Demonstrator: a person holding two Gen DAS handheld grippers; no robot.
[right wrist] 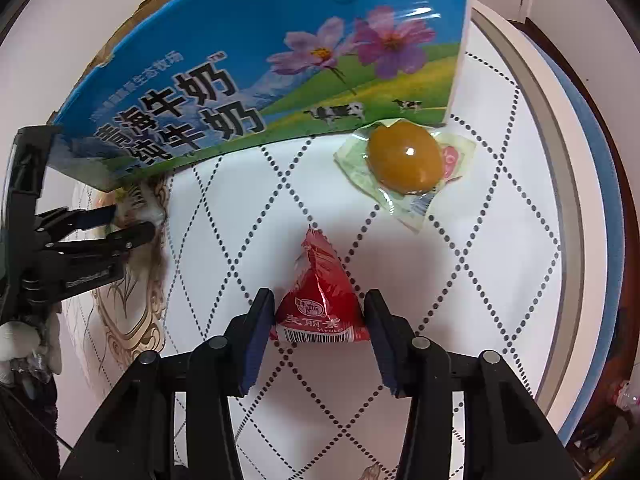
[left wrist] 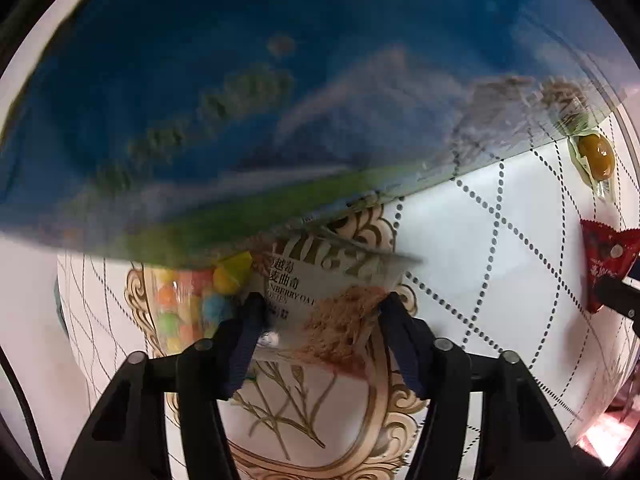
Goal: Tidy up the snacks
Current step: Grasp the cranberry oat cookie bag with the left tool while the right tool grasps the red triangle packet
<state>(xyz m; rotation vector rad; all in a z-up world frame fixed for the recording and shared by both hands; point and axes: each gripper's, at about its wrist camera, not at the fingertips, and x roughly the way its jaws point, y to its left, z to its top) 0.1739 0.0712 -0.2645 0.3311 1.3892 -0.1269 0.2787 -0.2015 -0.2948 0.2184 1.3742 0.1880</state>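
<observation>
While the left gripper [left wrist: 320,304] jaws clamp the cookie packet [left wrist: 332,300], right gripper [right wrist: 320,308] jaws grip the red snack packet [right wrist: 320,300] on the desk [right wrist: 460,280]

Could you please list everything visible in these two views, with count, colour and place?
milk carton box: one, blue with flowers and cows, standing at the back of the table.
cookie packet: one, pale with brown print, at the box's foot, between the left tool's pads.
candy bag: one, clear with multicoloured balls, left of the cookie packet.
wrapped egg: one, amber in a clear wrapper, by the box's right corner.
red triangular packet: one, red, mid-table, gripped.
table: one, white with dotted diamond lines and gold ornament.
left tool: one, black, shut on the cookie packet.
right tool: one, black, shut on the red triangular packet.
</observation>
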